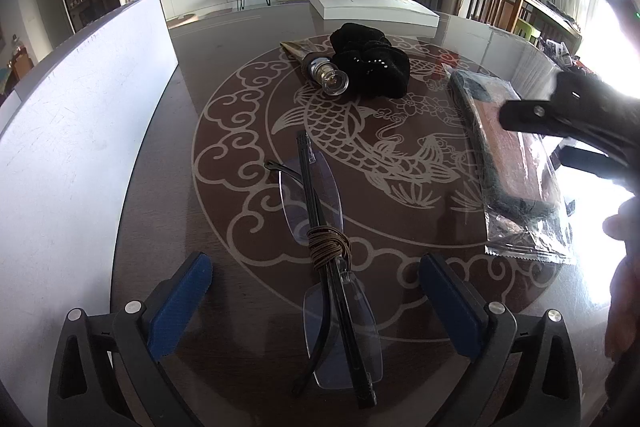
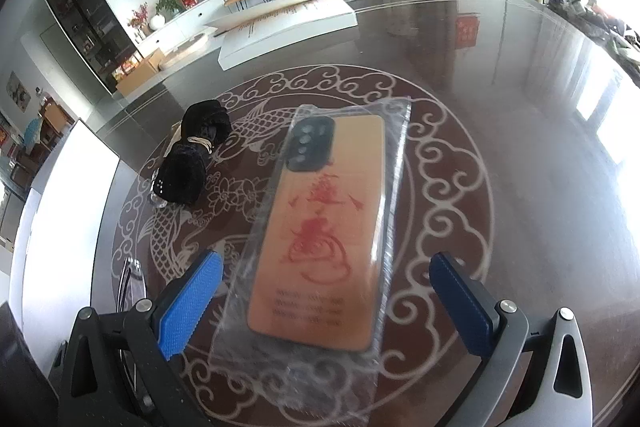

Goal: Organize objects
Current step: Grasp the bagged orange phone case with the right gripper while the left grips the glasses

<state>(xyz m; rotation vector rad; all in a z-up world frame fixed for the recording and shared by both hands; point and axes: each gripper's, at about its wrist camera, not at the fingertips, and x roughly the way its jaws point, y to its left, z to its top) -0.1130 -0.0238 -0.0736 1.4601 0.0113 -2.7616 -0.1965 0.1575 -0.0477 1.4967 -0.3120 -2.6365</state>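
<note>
Folded rimless glasses [image 1: 336, 283] with a brown cord wound round them lie on the dark table, between the open blue pads of my left gripper [image 1: 316, 287]. An orange phone case in a clear bag [image 2: 320, 227] lies between the open pads of my right gripper [image 2: 328, 291]; the case also shows at the right of the left wrist view [image 1: 516, 163]. The right gripper [image 1: 560, 119] hovers over the case there. A black velvet scrunchie [image 1: 372, 63] and a small clear-topped bottle [image 1: 328, 73] lie farther back. The glasses' edge shows at the lower left of the right wrist view [image 2: 134, 279].
A white box [image 1: 80, 131] stands along the table's left side. A white book with a raised cover [image 1: 372, 7] lies at the far edge. The glass-topped table [image 1: 400, 163] bears a fish pattern. A wooden chair [image 1: 492, 3] stands beyond the far right.
</note>
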